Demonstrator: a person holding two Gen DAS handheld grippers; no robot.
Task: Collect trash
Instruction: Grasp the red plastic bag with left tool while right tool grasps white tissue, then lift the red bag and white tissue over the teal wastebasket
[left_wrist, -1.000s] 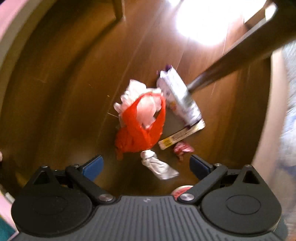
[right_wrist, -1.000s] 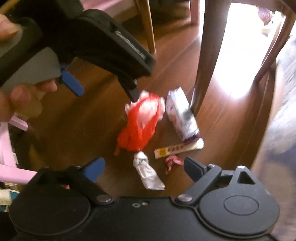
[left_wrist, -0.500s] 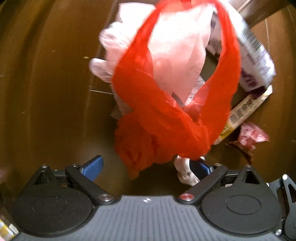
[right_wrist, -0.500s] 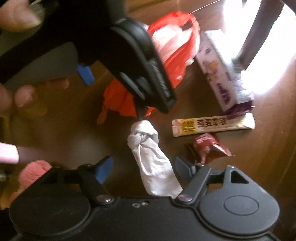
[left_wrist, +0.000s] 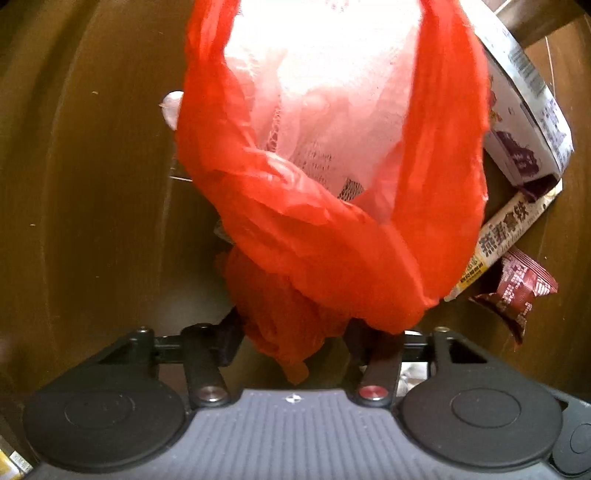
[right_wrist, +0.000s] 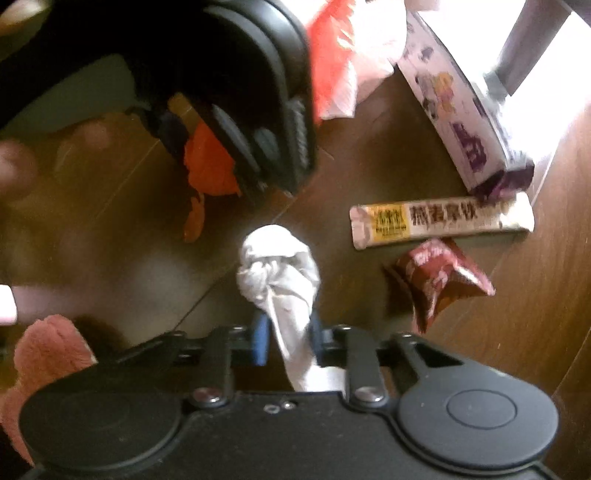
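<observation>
Between your left tongs (left_wrist: 295, 332), the lower bunched end of the red plastic bag (left_wrist: 325, 229) is sitting, and the blades are closing in against it, clamping its tail while its open mouth is billowing ahead with white tissue (left_wrist: 325, 92) inside. Between your right tongs (right_wrist: 286, 339), the knotted white wrapper (right_wrist: 280, 280) is being pinched, blue pads pressing on both sides. Ahead and to the right of those tongs, a long snack-bar wrapper (right_wrist: 439, 221) and a crumpled maroon wrapper (right_wrist: 439, 280) are lying on the wooden floor (right_wrist: 369, 155), with a purple-and-white carton (right_wrist: 458, 107) farther ahead beside a chair leg (right_wrist: 513, 48). You are working both tongs close together.
</observation>
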